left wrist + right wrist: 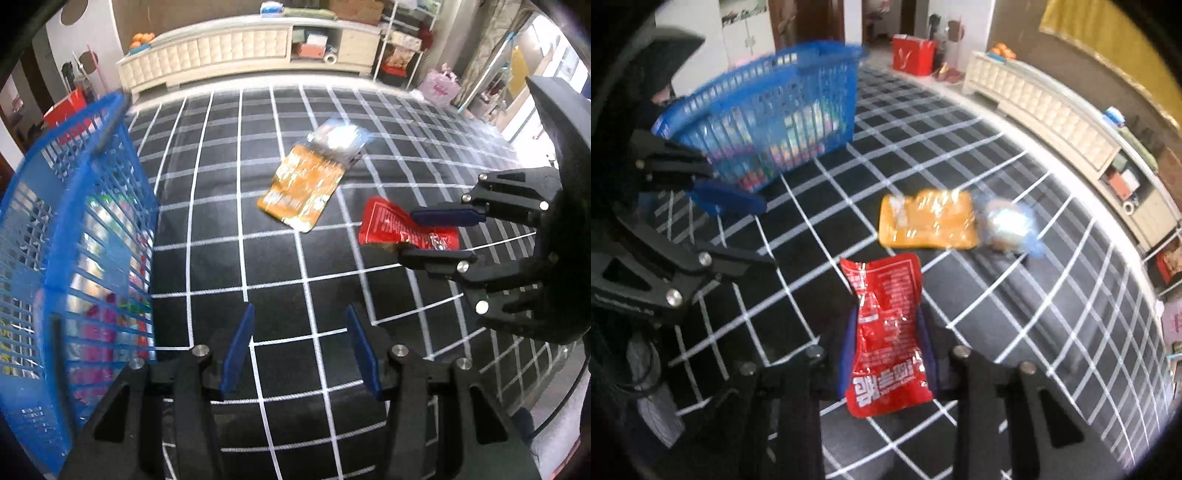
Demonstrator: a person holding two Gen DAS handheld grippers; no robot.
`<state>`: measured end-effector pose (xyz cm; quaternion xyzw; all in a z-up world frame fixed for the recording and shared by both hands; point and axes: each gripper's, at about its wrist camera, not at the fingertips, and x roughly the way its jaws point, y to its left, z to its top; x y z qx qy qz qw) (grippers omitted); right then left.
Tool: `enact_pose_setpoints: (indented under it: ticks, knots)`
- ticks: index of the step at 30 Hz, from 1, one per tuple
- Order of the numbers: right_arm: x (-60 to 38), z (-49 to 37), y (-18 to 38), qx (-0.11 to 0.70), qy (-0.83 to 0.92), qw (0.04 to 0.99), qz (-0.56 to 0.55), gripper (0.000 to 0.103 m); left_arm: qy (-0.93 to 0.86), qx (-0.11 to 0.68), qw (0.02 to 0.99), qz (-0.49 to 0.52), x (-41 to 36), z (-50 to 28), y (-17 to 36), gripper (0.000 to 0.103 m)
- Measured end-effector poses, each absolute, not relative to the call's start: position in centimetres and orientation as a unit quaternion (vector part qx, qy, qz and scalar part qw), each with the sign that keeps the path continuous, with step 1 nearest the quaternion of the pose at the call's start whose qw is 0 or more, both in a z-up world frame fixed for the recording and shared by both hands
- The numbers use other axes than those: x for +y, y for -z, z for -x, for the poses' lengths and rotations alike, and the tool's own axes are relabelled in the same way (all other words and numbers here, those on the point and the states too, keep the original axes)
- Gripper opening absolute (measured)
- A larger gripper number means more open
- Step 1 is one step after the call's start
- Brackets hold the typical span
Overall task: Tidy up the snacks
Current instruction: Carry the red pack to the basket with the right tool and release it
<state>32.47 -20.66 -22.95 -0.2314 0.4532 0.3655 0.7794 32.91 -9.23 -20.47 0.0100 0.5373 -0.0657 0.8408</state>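
Note:
In the right wrist view my right gripper (888,314) is shut on a red snack packet (886,343), pinched at its middle and held above the black grid cloth (1015,314). The left wrist view shows the same red packet (384,221) between the right gripper's (408,235) blue pads. My left gripper (300,308) stands open and empty over the cloth, beside the blue basket (74,206). An orange packet (303,188) lies flat mid-cloth, with a silver-blue packet (340,138) touching its far end. The basket (768,110) holds several colourful snack packs.
A cream low cabinet (240,48) runs along the far edge of the cloth. A red bag (912,53) stands behind the basket, and a pink bag (441,88) sits at the far right. Wire shelving (402,48) flanks the cabinet.

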Motion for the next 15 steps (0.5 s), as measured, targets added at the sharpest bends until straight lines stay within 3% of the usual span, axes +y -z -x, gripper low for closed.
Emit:
enact_pose_setpoints:
  ticks: [9, 15]
  knots:
    - [-18.4, -27.9, 10.7, 0.364, -0.372, 0.824, 0.222, 0.036, 0.061, 0.467, 0.882, 0.0, -5.4, -28.9, 11.4, 0.049]
    - [-12.2, -26.0, 6.9, 0.326, -0.389, 0.83, 0.229, 0.036, 0.026, 0.444, 0.896, 0.009, 0.3, -27.0, 8.0, 0.049]
